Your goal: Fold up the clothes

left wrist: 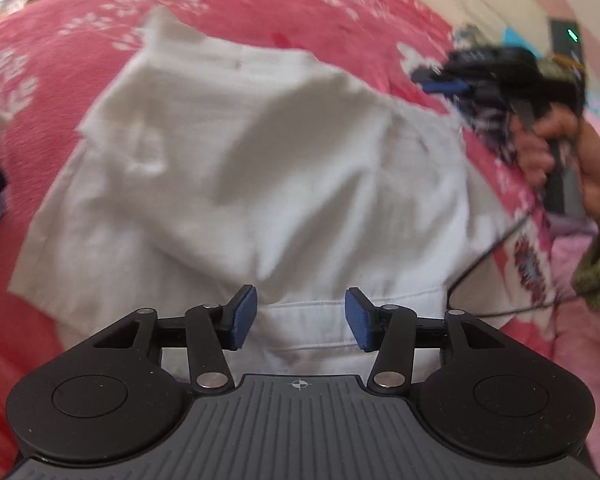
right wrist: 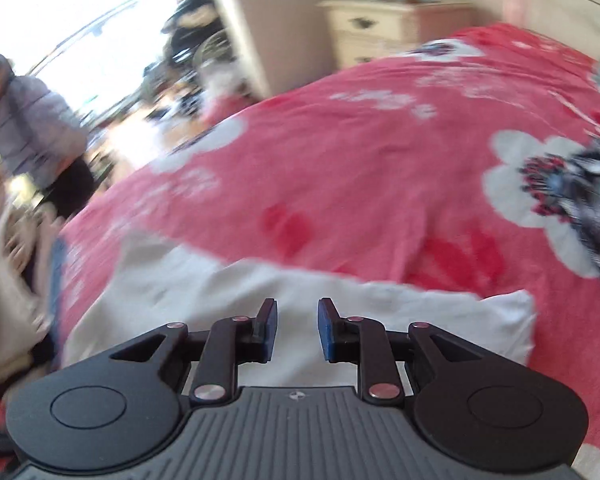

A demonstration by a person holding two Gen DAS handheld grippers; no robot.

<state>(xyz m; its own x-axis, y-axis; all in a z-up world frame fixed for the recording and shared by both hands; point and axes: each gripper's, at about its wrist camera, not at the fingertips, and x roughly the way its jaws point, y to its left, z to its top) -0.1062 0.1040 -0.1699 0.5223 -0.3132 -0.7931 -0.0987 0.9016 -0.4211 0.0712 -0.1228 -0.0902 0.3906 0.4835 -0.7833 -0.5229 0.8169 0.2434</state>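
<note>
A white garment (left wrist: 260, 160) lies partly folded on a red bedspread with white flowers (left wrist: 300, 8). My left gripper (left wrist: 300, 316) hovers over the garment's near hem, open, with nothing between its blue pads. In the right wrist view my right gripper (right wrist: 298, 328) is above the white garment (right wrist: 220, 292) near its far edge. Its jaws stand a little apart and hold nothing. The left wrist view also shows the right gripper (left wrist: 444, 84) off the garment's right edge, held by a hand (left wrist: 540, 152).
A dark patterned garment (right wrist: 592, 184) lies on the bedspread (right wrist: 360, 160) to the right. A pale pile of clothes (right wrist: 4, 280) sits at the bed's left edge. A person (right wrist: 32, 120) stands beyond it. A cream dresser (right wrist: 380, 28) stands behind the bed. A black cable (left wrist: 484, 256) trails on the right.
</note>
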